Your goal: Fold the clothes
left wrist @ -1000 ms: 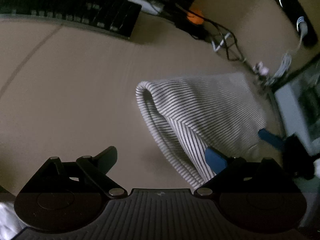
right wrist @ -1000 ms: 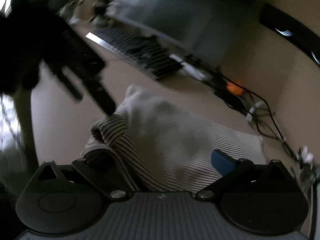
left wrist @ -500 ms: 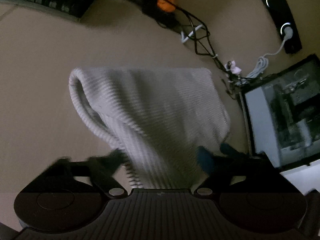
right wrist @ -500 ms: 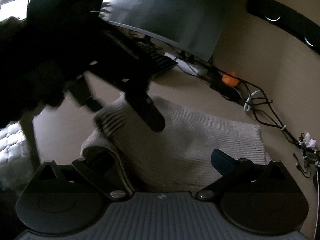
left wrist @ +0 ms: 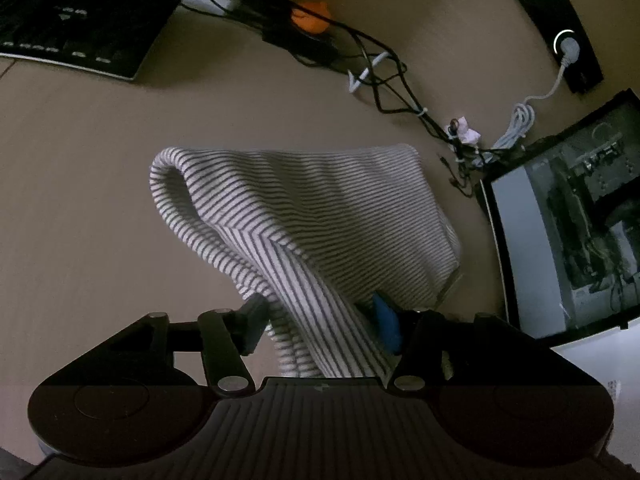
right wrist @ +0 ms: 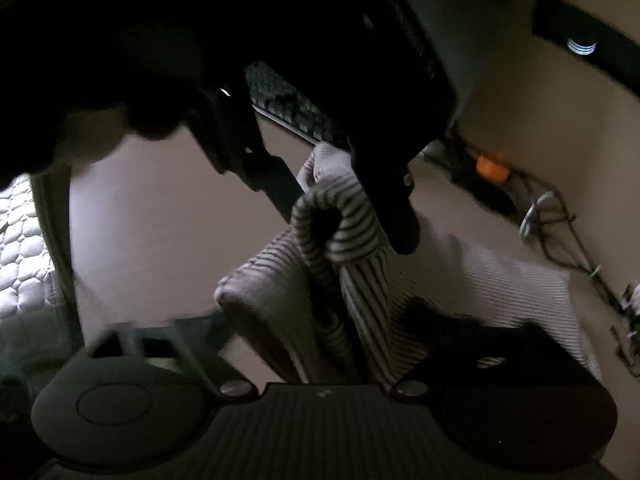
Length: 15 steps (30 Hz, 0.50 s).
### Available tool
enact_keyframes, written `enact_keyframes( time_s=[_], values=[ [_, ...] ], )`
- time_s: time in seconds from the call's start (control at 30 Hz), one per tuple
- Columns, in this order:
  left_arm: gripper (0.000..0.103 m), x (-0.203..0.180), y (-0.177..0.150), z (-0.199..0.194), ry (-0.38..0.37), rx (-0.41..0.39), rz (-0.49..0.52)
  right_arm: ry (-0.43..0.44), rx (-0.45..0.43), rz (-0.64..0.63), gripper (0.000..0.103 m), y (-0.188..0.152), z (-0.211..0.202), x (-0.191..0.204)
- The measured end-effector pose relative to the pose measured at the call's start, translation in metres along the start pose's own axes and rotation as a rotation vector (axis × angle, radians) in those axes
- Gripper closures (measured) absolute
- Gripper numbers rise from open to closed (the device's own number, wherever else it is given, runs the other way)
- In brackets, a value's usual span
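Striped garment (left wrist: 320, 216) is lying half-folded on the surface (left wrist: 80, 184), near edge being lifted. Left tongs (left wrist: 320, 318) are being closed, cloth pinched between the pads. Right tongs (right wrist: 320, 320) are being closed around a bunched fold; contact blurred. Both corners should be carried level, edges aligned before release.

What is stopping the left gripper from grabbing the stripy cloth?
Nothing visible. The striped cloth already runs up between the left gripper's jaws, which have just been closing on it. The cables and keyboard lie well beyond it.
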<state>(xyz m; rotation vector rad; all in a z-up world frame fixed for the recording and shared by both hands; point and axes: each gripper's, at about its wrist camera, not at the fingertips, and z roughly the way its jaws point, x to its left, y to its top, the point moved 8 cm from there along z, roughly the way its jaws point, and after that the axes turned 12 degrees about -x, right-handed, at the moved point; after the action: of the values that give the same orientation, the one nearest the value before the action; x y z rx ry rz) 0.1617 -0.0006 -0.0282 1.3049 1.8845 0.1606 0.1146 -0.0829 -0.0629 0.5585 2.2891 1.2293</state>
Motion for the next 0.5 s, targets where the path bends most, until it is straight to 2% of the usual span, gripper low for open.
enact_keyframes(
  time_s=[0.03, 0.07, 0.1, 0.13, 0.2, 0.3, 0.43, 0.47, 0.5],
  values=[
    [0.036, 0.001, 0.0, 0.0, 0.001, -0.002, 0.005, 0.004, 0.009, 0.038, 0.038, 0.001, 0.002, -0.005],
    [0.032, 0.003, 0.001, 0.0, 0.003, -0.007, 0.002, 0.006, 0.013, 0.075, 0.05, 0.003, 0.002, -0.011],
    [0.029, 0.005, 0.002, -0.001, 0.003, -0.014, -0.006, 0.009, 0.016, 0.113, 0.055, 0.004, 0.001, -0.017],
    [0.026, 0.009, 0.003, 0.0, 0.002, -0.019, -0.019, 0.022, 0.018, 0.16, 0.057, 0.005, 0.0, -0.023],
    [0.014, 0.016, 0.006, 0.001, 0.0, -0.031, -0.043, 0.047, 0.021, 0.253, 0.063, 0.008, -0.003, -0.034],
    [0.01, 0.024, 0.01, 0.013, -0.004, -0.031, -0.077, 0.068, 0.02, 0.303, 0.065, 0.008, -0.006, -0.039],
    [0.011, 0.021, 0.005, 0.039, 0.004, 0.008, -0.107, 0.077, 0.016, 0.284, 0.065, 0.005, -0.007, -0.035],
    [0.019, 0.016, 0.005, 0.04, 0.019, 0.0, -0.069, 0.064, 0.01, 0.272, 0.065, 0.004, -0.008, -0.037],
    [0.034, 0.011, 0.006, 0.041, 0.035, -0.008, -0.029, 0.049, 0.004, 0.26, 0.065, 0.003, -0.009, -0.039]
  ],
)
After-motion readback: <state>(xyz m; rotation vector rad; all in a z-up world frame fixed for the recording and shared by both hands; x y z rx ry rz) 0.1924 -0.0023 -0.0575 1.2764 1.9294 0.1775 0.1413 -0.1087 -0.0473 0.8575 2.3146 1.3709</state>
